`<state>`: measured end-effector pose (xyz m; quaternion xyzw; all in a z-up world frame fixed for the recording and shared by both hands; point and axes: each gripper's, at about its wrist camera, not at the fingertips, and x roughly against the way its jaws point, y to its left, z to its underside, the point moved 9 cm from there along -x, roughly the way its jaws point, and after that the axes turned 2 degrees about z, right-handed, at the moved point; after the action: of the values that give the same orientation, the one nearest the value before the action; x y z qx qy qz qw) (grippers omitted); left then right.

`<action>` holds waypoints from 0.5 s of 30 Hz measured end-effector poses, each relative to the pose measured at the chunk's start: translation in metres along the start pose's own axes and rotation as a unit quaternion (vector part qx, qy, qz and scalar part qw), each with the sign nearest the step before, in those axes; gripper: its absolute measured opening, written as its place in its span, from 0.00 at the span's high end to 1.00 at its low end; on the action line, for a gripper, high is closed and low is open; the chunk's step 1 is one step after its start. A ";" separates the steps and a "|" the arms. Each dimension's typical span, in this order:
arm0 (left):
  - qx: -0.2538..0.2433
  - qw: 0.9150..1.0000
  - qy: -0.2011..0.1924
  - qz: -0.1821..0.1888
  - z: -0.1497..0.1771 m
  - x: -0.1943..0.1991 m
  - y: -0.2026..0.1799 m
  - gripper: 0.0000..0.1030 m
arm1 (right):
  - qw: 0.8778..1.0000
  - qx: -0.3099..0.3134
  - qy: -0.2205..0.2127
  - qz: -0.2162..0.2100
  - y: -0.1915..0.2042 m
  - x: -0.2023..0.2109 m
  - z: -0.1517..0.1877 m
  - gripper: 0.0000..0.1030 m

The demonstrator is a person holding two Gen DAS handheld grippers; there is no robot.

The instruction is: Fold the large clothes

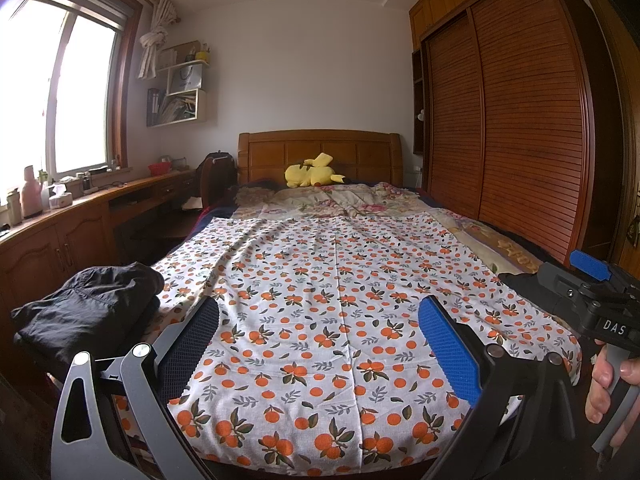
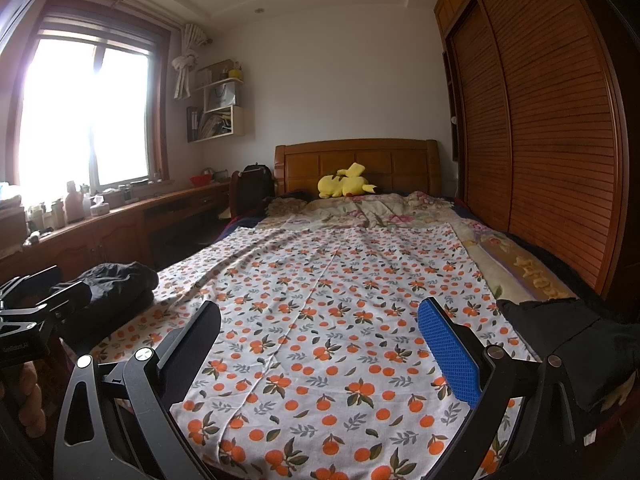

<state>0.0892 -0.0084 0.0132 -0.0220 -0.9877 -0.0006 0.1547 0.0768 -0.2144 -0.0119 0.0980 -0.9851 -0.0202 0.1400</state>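
A black garment (image 1: 88, 312) lies folded in a pile at the bed's near left corner; it also shows in the right wrist view (image 2: 116, 284). Another black garment (image 2: 568, 332) lies at the bed's near right edge. My left gripper (image 1: 320, 344) is open and empty, held above the near end of the bed. My right gripper (image 2: 320, 344) is open and empty, also above the near end. The right gripper shows at the right edge of the left wrist view (image 1: 592, 292). The left gripper shows at the left edge of the right wrist view (image 2: 36, 304).
The bed is covered with a white sheet printed with oranges (image 1: 340, 300). A yellow plush toy (image 1: 312, 172) lies by the wooden headboard. A wooden wardrobe (image 1: 520, 120) stands on the right. A desk with bottles (image 1: 60, 208) runs under the window on the left.
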 end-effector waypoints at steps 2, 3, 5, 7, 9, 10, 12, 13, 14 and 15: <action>0.000 1.000 0.001 0.000 0.000 -0.001 0.001 0.02 | 1.000 -0.001 0.000 0.000 0.000 0.000 0.000 0.07; 0.000 1.000 0.001 0.000 0.001 0.000 0.000 0.02 | 1.000 -0.001 0.001 -0.001 0.000 0.000 0.000 0.07; -0.001 1.000 0.001 0.000 0.001 0.000 0.001 0.02 | 1.000 -0.001 0.000 0.000 0.000 0.000 0.000 0.07; -0.001 1.000 0.001 0.000 0.001 0.000 0.000 0.02 | 1.000 -0.001 0.000 0.000 0.000 0.000 0.000 0.07; -0.001 1.000 0.001 0.000 0.001 0.000 0.001 0.02 | 1.000 -0.001 0.000 0.000 0.000 0.000 0.000 0.07; -0.001 1.000 0.001 0.000 0.001 0.000 0.001 0.02 | 1.000 0.000 0.000 0.000 0.000 0.000 0.000 0.07; 0.000 1.000 0.001 -0.001 0.001 -0.001 0.000 0.02 | 1.000 0.000 0.000 0.000 0.000 0.000 0.000 0.07; 0.000 1.000 0.002 -0.001 0.001 -0.001 0.000 0.02 | 1.000 0.000 0.001 0.000 0.000 0.000 0.000 0.07; 0.000 1.000 0.002 -0.002 0.002 -0.001 0.001 0.02 | 1.000 0.000 0.002 0.000 0.000 -0.001 0.000 0.07; 0.000 1.000 0.002 -0.002 0.003 0.000 0.001 0.02 | 1.000 0.000 0.002 0.000 -0.001 -0.001 0.000 0.07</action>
<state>0.0885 -0.0075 0.0100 -0.0201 -0.9874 -0.0009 0.1569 0.0780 -0.2151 -0.0128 0.0980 -0.9848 -0.0205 0.1422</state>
